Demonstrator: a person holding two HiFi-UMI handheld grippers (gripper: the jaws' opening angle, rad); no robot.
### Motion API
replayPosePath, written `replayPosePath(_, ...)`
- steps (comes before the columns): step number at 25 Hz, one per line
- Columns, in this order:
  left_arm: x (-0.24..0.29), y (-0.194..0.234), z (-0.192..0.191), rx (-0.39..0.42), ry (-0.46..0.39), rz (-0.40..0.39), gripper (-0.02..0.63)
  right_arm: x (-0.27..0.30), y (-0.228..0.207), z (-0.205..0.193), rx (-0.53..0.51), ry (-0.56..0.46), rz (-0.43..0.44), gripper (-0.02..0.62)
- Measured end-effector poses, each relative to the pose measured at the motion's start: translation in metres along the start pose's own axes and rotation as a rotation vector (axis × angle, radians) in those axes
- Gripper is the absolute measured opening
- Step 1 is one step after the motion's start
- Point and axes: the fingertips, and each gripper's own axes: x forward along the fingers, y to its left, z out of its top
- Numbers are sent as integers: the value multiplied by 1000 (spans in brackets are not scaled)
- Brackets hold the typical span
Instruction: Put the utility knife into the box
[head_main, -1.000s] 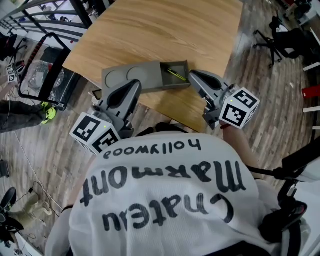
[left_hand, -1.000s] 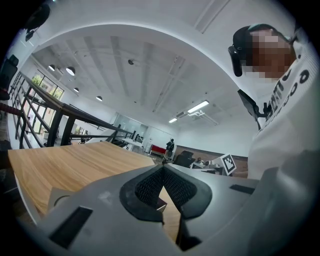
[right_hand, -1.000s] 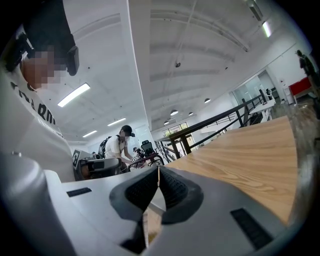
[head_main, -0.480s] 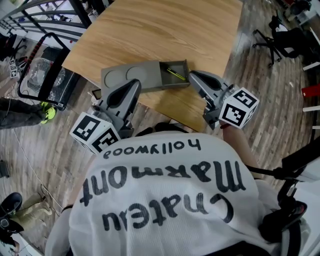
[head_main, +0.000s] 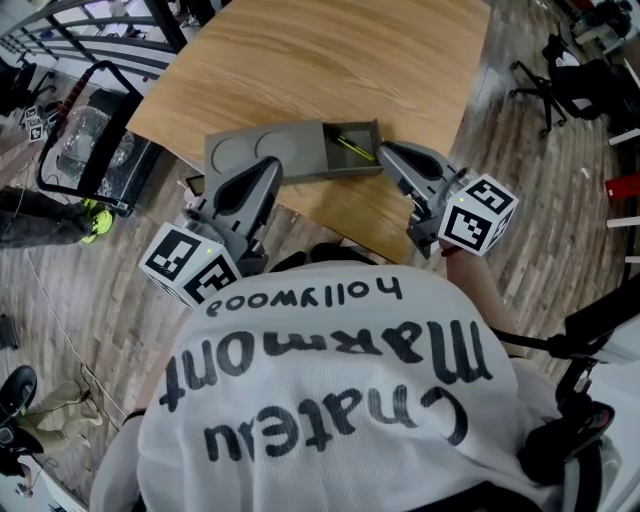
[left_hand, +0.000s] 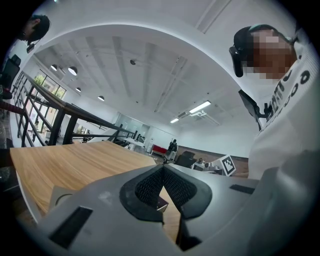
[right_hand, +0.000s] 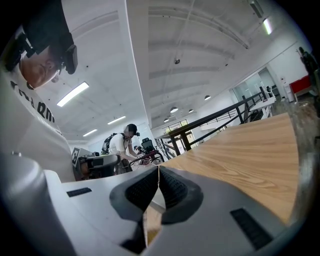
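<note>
Utility knife (head_main: 352, 148), thin and yellow-green, lies slantwise inside the open right-hand compartment of the grey box (head_main: 262, 152). The box sits on the wooden table (head_main: 340, 60), close to its near edge, and its left part shows two round recesses.

Just near and left of the box, the left gripper (head_main: 268, 166) points at its near wall. Its own view shows the ribbed pads pressed together at the tip with nothing between them (left_hand: 162, 168).

At the box's right end, the right gripper (head_main: 384, 149) has its tip just beside the open compartment, and I cannot tell whether it touches the box. Its jaws likewise meet on nothing (right_hand: 158, 171). Near both grippers is the person's white shirt (head_main: 330, 390) with black lettering.
</note>
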Motion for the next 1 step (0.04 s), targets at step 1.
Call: replayPosePath(1, 0, 0, 0, 0, -1, 1, 6, 0, 0, 0, 0, 2, 0, 15)
